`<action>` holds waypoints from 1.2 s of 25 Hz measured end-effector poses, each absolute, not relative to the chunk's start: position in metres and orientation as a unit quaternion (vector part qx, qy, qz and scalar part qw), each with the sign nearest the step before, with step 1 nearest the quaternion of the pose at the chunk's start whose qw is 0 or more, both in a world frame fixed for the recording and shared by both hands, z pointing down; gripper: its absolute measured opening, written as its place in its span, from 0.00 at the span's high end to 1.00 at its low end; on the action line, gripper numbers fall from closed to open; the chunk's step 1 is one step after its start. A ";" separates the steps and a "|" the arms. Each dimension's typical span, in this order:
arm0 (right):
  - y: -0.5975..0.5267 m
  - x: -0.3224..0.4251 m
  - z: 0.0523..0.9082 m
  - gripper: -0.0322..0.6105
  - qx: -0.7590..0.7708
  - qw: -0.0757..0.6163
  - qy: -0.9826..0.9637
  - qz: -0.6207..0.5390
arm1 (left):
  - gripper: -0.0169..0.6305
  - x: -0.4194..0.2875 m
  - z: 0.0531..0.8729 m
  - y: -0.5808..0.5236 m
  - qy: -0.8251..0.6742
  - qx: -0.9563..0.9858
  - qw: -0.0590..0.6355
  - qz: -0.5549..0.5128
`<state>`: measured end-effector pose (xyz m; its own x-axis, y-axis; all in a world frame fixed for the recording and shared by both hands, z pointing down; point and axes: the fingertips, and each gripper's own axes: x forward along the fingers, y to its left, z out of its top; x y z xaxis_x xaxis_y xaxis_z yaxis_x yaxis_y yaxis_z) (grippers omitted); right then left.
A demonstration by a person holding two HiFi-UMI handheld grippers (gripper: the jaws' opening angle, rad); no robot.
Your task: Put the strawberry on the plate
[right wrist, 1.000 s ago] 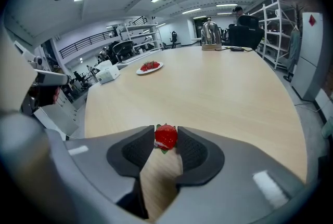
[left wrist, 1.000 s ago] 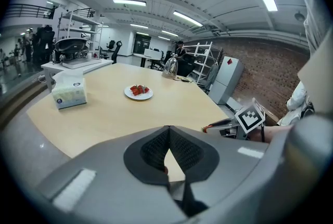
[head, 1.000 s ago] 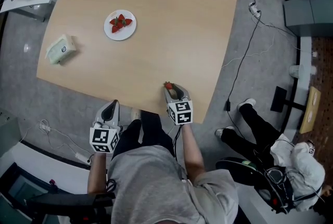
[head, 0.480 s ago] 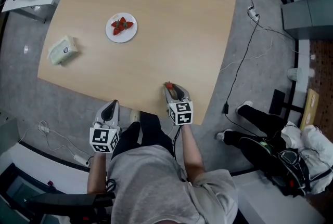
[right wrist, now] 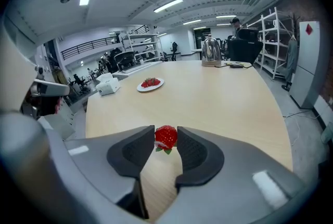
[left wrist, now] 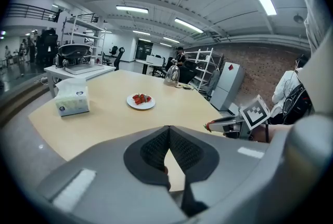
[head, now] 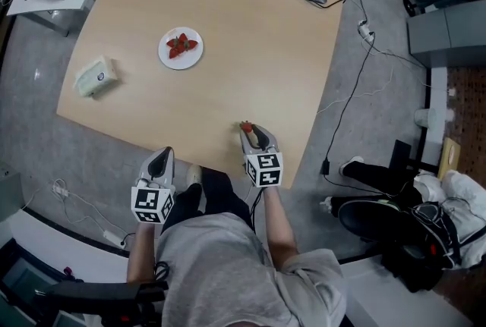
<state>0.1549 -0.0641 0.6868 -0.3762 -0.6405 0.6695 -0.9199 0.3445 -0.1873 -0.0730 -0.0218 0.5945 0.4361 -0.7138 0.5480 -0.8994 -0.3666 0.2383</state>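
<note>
Red and small, the ripe strawberry (right wrist: 166,137) sat pinched between the pads of the right gripper (head: 249,130), at the near edge of the pale wooden table (head: 258,45). The left gripper (left wrist: 167,137) was closed on nothing, just off that edge. The carry seemed in hand. Next would come a long reach to the round white plate (head: 166,57), well apart and holding other strawberries (head: 181,45), then a release.

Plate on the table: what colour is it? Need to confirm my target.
White plate, with red strawberries on it. It shows best in the head view.
</note>
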 end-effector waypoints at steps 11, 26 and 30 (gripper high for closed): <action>-0.091 0.139 0.656 0.73 0.483 0.233 -0.805 0.256 | 0.94 -0.079 0.581 -0.037 -0.525 0.797 0.252 0.161; -0.125 0.101 0.624 0.73 0.424 0.210 -0.854 0.217 | 0.94 -0.094 0.562 -0.047 -0.579 0.770 0.237 0.127; -0.135 0.090 0.615 0.73 0.408 0.210 -0.864 0.206 | 0.94 -0.100 0.554 -0.051 -0.591 0.764 0.230 0.121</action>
